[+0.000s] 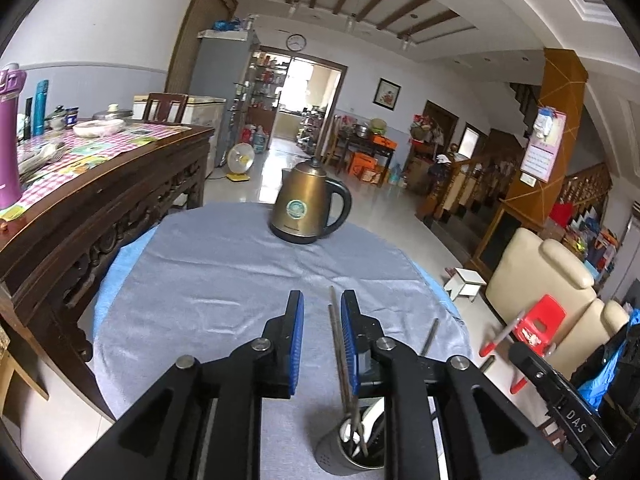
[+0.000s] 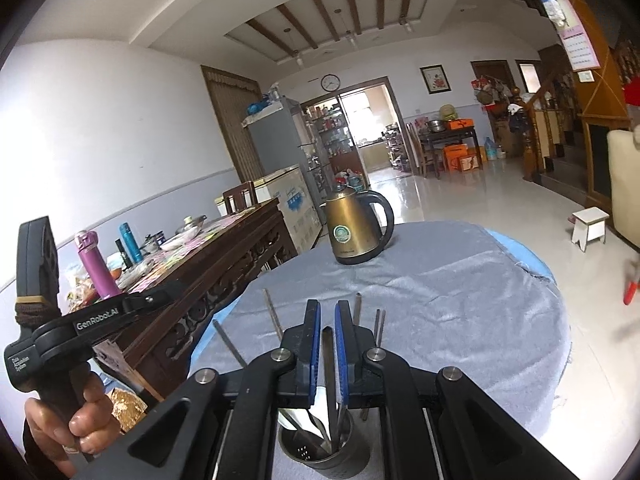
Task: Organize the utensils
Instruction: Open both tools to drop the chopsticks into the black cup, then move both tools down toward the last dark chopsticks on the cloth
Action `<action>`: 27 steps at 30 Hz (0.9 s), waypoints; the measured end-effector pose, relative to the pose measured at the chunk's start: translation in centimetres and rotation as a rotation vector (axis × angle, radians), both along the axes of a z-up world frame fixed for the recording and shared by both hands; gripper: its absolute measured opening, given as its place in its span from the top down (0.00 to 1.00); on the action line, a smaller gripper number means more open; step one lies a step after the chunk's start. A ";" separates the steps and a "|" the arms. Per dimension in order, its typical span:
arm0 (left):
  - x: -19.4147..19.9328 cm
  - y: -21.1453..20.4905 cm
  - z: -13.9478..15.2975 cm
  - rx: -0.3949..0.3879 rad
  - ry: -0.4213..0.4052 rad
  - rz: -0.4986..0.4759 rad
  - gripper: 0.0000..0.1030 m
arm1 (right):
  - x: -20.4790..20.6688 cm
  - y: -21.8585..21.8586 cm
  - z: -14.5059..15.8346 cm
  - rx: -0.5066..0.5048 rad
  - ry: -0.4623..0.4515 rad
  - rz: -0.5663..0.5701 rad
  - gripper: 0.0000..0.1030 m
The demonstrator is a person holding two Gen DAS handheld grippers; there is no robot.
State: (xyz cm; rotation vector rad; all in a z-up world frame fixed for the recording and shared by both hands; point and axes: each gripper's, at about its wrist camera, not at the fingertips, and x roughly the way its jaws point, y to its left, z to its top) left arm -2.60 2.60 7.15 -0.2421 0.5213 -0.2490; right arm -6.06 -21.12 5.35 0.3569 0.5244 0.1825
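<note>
On the far left stands a dark carved wooden sideboard [image 1: 100,216] with a pink checked cloth, a purple flask [image 1: 10,136], a blue bottle and bowls on top. Just right of it is a round table under a grey cloth [image 1: 224,264], with a blue cloth edge showing beneath.

At the near edge of the table, a perforated metal utensil holder [image 2: 320,454] already contains several utensils. In the left wrist view, the left gripper [image 1: 322,320] hangs above the holder with its jaws parted a little. A pair of metal chopsticks [image 1: 338,344] stands in the gap, leaning against the right blue pad with the lower ends in the holder, so the chopsticks appear released rather than pinched.

In the right wrist view, the right gripper [image 2: 327,328] is clenched on a flat metal utensil handle [image 2: 329,360], whose lower end reaches down into the holder. More chopsticks poke up on either side.

The released chopsticks could snag on the pad and lift out if the left gripper pulls away at an angle. The light holder might tip if the right gripper drags its utensil sideways.

Farther back on the table sits a brass-coloured kettle [image 1: 308,208]. Beyond is a bright tiled room with a fridge, a wall clock, a doorway and stairs at right.
</note>
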 end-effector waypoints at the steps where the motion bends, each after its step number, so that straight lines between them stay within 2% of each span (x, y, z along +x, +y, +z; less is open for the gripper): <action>1: 0.1 0.2 -0.1 0.003 0.003 0.007 0.82 | -0.1 -0.2 -0.1 0.002 0.002 -0.002 0.91; 6: 0.4 0.4 -0.4 0.057 0.007 0.058 0.82 | 0.2 -0.2 -0.2 0.007 0.013 -0.006 0.92; 11: 0.5 0.8 -0.7 0.101 0.008 0.110 0.69 | 0.3 -0.3 -0.3 0.010 0.022 -0.006 0.92; 18: 0.7 1.3 -0.8 0.135 0.001 0.149 0.69 | 0.5 -0.3 -0.6 0.017 0.038 -0.010 0.91; 20: 0.8 1.4 -0.9 0.139 0.001 0.154 0.68 | 0.7 -0.4 -0.7 0.017 0.046 -0.013 0.88; 22: 1.0 1.6 -1.1 0.140 0.007 0.158 0.68 | 0.9 -0.4 -0.7 0.021 0.050 -0.017 0.81; 27: 1.4 1.9 -1.5 0.140 0.018 0.165 0.68 | 1.0 -0.5 -0.9 0.025 0.054 -0.024 0.81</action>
